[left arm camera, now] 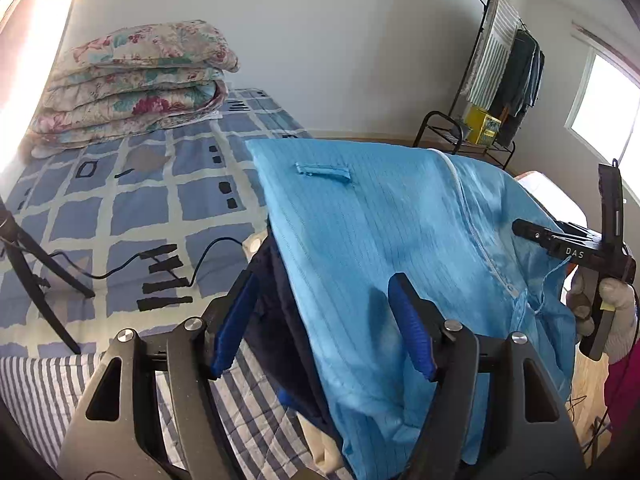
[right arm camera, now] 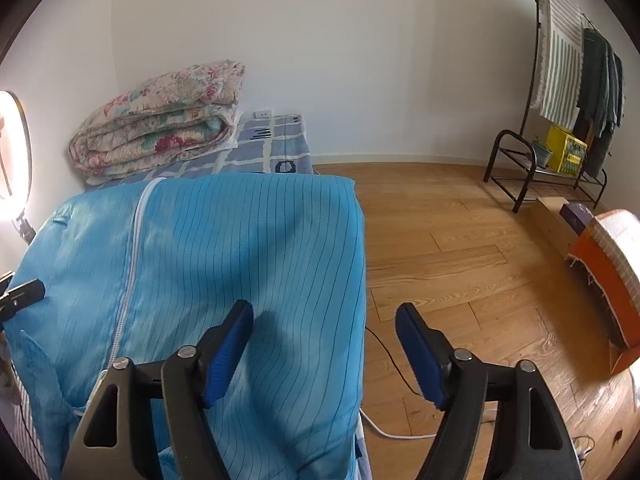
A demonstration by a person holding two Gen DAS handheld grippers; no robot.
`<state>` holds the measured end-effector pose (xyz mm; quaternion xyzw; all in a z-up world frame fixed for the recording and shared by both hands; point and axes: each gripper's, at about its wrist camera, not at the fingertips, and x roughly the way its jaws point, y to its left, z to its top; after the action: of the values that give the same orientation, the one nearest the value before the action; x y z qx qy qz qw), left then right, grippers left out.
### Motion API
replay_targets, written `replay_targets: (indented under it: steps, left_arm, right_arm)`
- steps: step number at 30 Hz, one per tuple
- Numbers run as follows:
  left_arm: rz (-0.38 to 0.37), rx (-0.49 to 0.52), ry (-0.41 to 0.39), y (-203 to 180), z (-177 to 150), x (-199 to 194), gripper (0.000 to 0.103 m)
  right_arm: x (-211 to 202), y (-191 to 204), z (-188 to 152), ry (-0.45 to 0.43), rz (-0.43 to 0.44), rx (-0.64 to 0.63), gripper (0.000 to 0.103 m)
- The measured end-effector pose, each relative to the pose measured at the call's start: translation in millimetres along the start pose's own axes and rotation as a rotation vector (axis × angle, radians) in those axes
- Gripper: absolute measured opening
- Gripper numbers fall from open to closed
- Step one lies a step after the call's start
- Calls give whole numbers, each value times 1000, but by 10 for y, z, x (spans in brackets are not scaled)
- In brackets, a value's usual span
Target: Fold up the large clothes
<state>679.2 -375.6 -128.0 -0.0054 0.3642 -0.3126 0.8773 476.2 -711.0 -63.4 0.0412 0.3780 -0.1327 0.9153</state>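
A light blue pinstriped garment [left arm camera: 380, 216] with a white zipper [left arm camera: 476, 232] lies draped over a pile with a dark navy cloth [left arm camera: 280, 300] under it, at the bed's near edge. My left gripper [left arm camera: 324, 312] is open, its jaws astride the garment's left edge. My right gripper [right arm camera: 324, 344] is open at the garment's [right arm camera: 224, 248] right edge, left finger [right arm camera: 228, 344] over the cloth, right finger over the floor. The right gripper also shows in the left wrist view [left arm camera: 560, 244], held by a gloved hand.
The bed [left arm camera: 132, 200] has a blue checked cover, a stack of floral quilts [left arm camera: 132, 84] at its far end, a tripod leg [left arm camera: 36, 272] and a black cable [left arm camera: 160, 256]. A ring light [right arm camera: 12, 144] stands left. A clothes rack [right arm camera: 568, 92] and orange box [right arm camera: 608, 280] are on the wood floor.
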Motion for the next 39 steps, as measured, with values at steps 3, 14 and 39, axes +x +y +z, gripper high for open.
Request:
replay_targets:
  steps: [3, 14, 39]
  left_arm:
    - [4, 4, -10, -5, -41, -117, 71]
    - [-2, 23, -59, -111, -183, -713, 74]
    - [21, 72, -167, -656, -1237, -3309, 81]
  right_arm:
    - [-114, -2, -38, -10, -13, 3, 83]
    - [-671, 84, -154, -76, -50, 32, 90]
    - [-2891, 898, -875, -138, 17, -2, 93]
